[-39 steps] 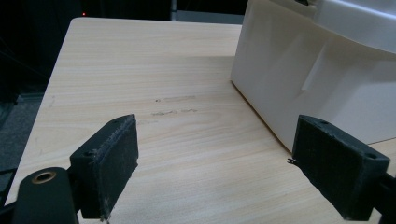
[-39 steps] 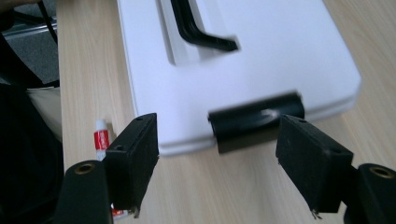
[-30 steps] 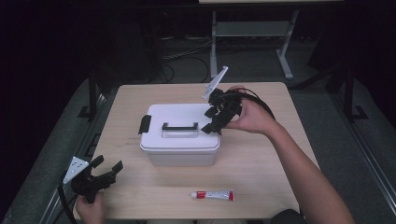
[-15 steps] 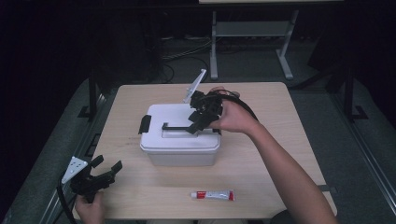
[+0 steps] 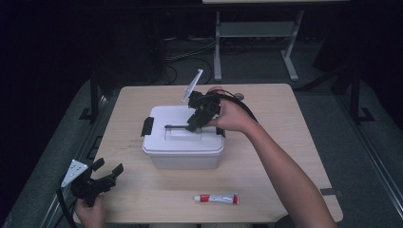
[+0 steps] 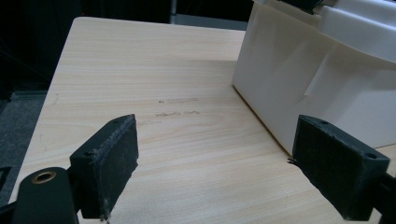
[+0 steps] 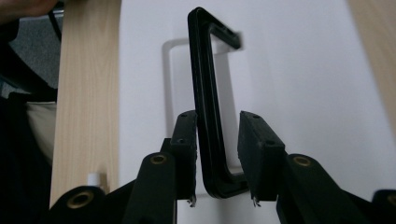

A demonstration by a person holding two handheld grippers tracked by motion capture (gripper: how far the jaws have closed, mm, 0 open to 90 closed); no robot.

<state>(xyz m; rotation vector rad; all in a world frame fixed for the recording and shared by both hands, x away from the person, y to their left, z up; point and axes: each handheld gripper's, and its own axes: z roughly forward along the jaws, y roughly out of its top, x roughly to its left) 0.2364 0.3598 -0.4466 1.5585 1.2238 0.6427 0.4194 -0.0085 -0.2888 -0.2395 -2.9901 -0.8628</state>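
A white lidded storage box point(image 5: 183, 142) stands in the middle of the table. My right gripper point(image 5: 194, 124) reaches over its lid from the right, and the black carry handle point(image 5: 177, 126) lies between the jaws. In the right gripper view the handle point(image 7: 205, 93) runs up from between the two pads. The jaws of the right gripper point(image 7: 218, 130) have just been closing; a gap still shows on the handle's right side. My left gripper point(image 5: 108, 172) rests open at the table's front left corner. The left gripper point(image 6: 215, 172) faces the box wall point(image 6: 327, 70) with nothing between its pads.
A red and white tube point(image 5: 216, 198) lies near the front edge, in front of the box. A black latch point(image 5: 147, 126) sits on the box's left end. Bare wooden table point(image 5: 285, 123) extends to the right of the box.
My right gripper has moved left across the lid to the handle, and its jaws have narrowed around it. The left gripper has stayed still.
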